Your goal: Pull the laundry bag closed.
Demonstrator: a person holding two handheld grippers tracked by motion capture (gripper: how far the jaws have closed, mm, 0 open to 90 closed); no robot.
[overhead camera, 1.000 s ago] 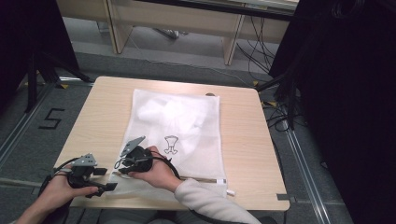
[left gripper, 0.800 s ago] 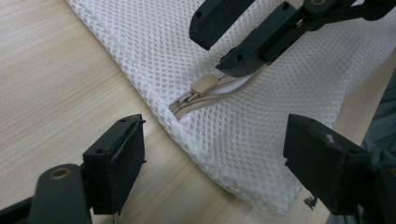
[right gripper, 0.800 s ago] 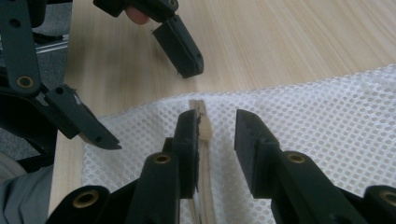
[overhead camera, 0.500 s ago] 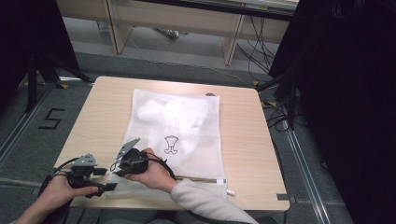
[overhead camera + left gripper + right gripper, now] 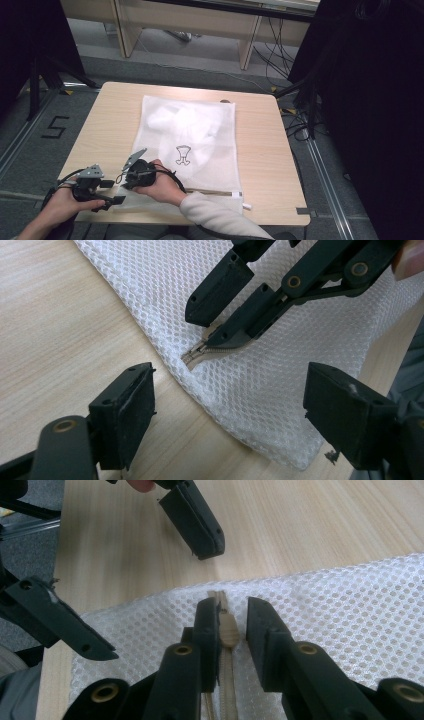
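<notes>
One white mesh laundry bag lies flat on the wooden table, zipper edge nearest me. My left gripper hovers wide open and empty over the bag's near-left corner. My right gripper straddles the zipper pull, jaws narrowly apart, not clamped.

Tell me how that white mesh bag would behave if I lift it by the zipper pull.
The mesh bag would probably sag and drape, since it lies limp and flat on the table. It looks light: thin open netting with soft white contents. The zipper pull is small between the right gripper jaws, so it might slip, and the zipper may slide rather than raise the bag.
</notes>
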